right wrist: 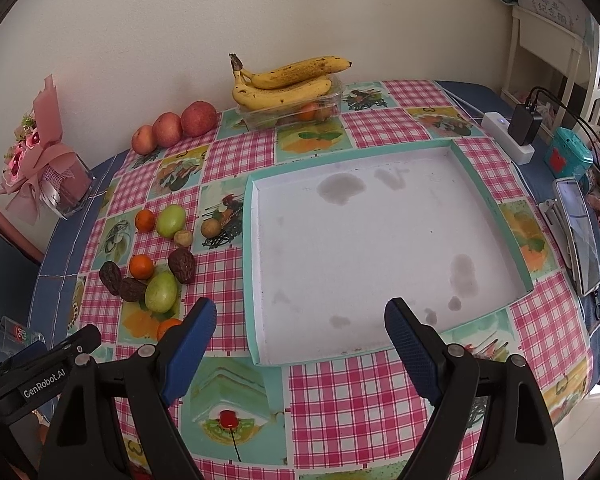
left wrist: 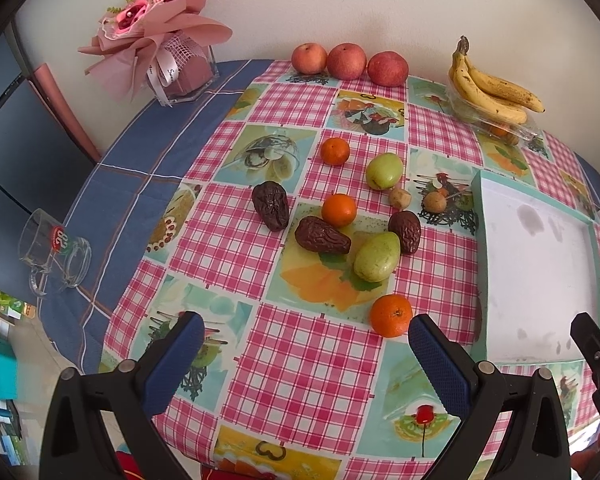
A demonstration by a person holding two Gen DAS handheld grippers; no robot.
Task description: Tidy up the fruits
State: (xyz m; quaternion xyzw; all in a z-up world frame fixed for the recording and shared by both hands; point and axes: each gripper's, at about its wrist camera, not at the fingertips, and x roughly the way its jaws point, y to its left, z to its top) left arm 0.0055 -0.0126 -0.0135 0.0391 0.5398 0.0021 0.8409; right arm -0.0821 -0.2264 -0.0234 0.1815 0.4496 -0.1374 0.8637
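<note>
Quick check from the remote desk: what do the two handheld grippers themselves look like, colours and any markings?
Both match: the left gripper and right gripper have black plastic arms with round silver pivot bolts, each ending in dark blue, finely textured pads. White "GenRobot.AI" lettering runs along the left gripper's black body. No cables or sleeves show.

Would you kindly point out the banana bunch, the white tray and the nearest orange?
banana bunch [right wrist: 284, 82], right wrist view, middle of the bananas.
white tray [right wrist: 364, 248], right wrist view, bare floor.
nearest orange [left wrist: 391, 315], left wrist view, centre of its skin.
</note>
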